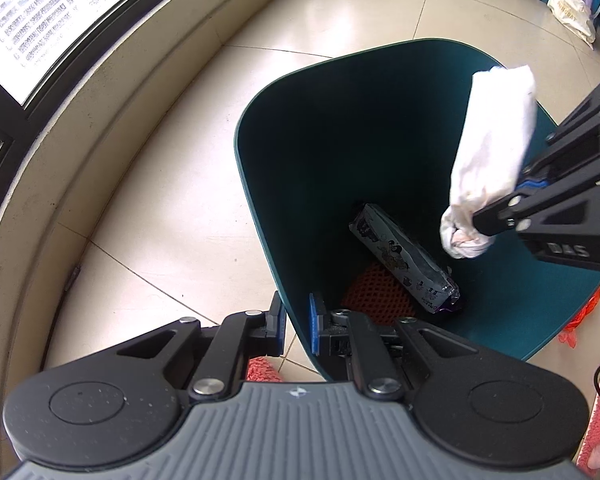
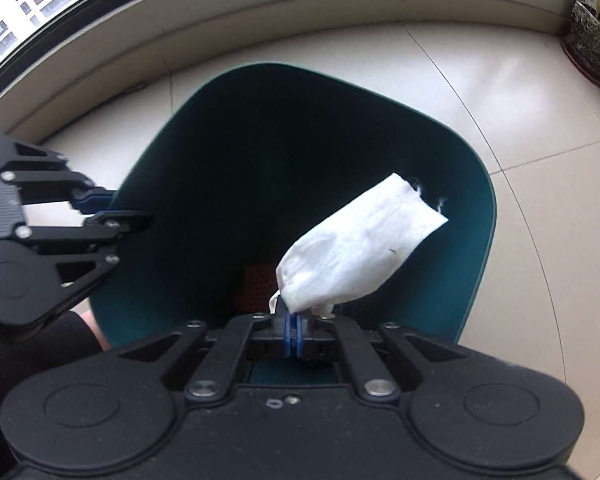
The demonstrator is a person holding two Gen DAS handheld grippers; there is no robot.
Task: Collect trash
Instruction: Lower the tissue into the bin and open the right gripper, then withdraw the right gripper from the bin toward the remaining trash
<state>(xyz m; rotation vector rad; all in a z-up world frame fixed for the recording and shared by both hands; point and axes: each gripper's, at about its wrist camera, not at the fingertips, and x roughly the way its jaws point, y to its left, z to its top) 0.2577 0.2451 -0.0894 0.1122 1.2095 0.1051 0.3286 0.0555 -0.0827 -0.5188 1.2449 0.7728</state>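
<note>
A smooth, dark-teal plastic bin with rounded corners stands on glossy cream floor tiles. The left gripper has its blue-padded fingers pinching the bin's thin near rim, one inside and one outside the wall. The right gripper has its fingers pressed together on the twisted end of a soft, crumpled white tissue, which sticks out beyond the fingertips over the bin's open mouth, clear of the walls. Far below the fingers, at the bottom, lie a shiny printed wrapper and an orange mesh net. The mouth is wide and unobstructed; a curved beige window ledge runs well beyond the bin's far rim.
</note>
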